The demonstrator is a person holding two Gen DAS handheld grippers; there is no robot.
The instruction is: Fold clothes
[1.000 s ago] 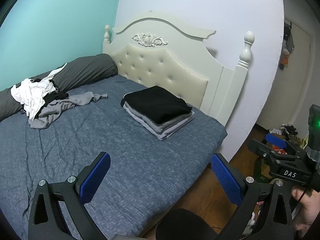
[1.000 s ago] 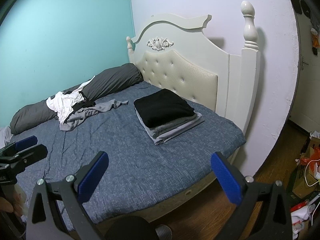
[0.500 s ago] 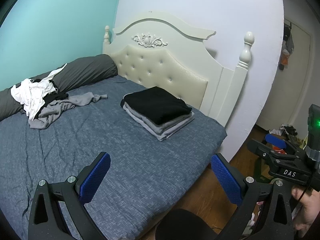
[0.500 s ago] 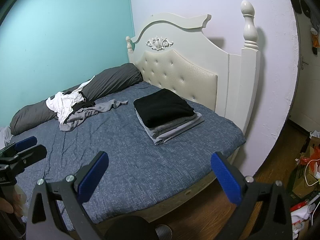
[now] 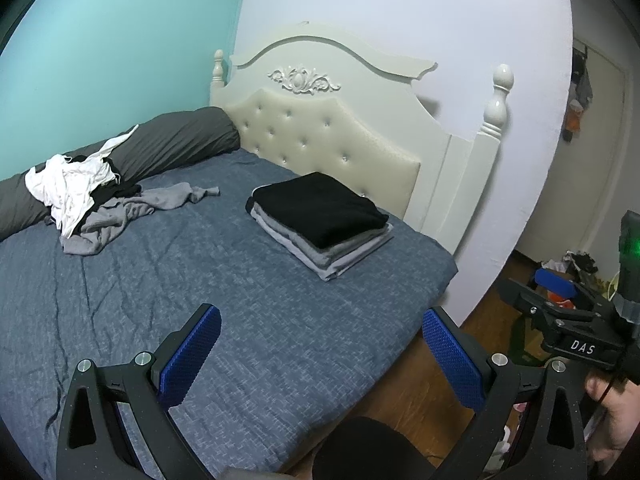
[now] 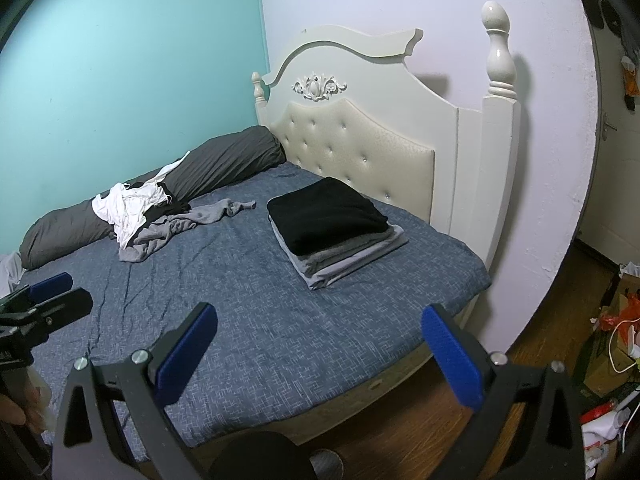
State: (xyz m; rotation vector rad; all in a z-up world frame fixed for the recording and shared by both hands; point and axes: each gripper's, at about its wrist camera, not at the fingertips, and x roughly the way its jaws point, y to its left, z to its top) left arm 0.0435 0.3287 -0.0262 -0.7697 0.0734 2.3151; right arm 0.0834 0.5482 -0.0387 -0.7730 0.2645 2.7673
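A folded stack of clothes (image 5: 322, 222) (image 6: 332, 226), black on top of grey layers, lies on the blue bed (image 5: 200, 292) (image 6: 248, 300) near the headboard. A loose heap of white, black and grey garments (image 5: 92, 200) (image 6: 152, 216) rests further left against a dark grey bolster (image 5: 172, 140) (image 6: 224, 160). My left gripper (image 5: 320, 354) hangs open above the bed's near edge, holding nothing. My right gripper (image 6: 318, 352) is also open and empty, over the bed's near corner. Each gripper shows at the edge of the other's view.
A cream tufted headboard (image 5: 340, 140) (image 6: 360, 144) with tall posts stands behind the stack. Wooden floor (image 6: 540, 320) runs along the bed's right side, with bags and clutter (image 6: 616, 344) by the doorway. A hand (image 5: 612, 412) holds the right gripper's handle.
Almost nothing differs: both views have shifted only very slightly, and the clothes and both open grippers stay as they were.
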